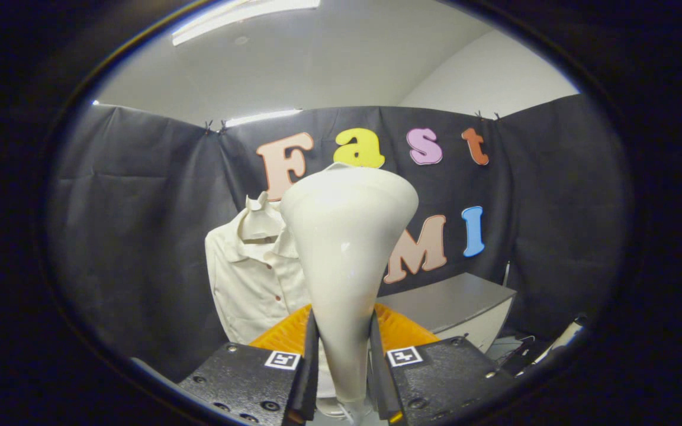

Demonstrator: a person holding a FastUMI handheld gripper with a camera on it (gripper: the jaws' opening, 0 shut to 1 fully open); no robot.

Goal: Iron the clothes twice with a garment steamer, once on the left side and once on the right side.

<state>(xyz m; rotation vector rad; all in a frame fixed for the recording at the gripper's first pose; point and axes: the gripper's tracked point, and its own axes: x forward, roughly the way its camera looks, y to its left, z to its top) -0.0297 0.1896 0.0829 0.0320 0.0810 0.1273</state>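
Note:
A cream garment steamer (347, 248) stands upright between my fingers, its wide head flaring out above them. My gripper (343, 361) is shut on the steamer's narrow handle, both black fingers (307, 367) pressing on its sides. Beyond the steamer, a little to the left, a cream button-up shirt (252, 278) hangs on a form against the black cloth wall. The steamer hides the shirt's right half. The steamer head is apart from the shirt, still well in front of it.
An orange surface (285, 334) lies just beyond the fingers, below the shirt. A grey table (453, 302) stands to the right of the steamer, with cables (518, 349) and a pale object beside it on the far right.

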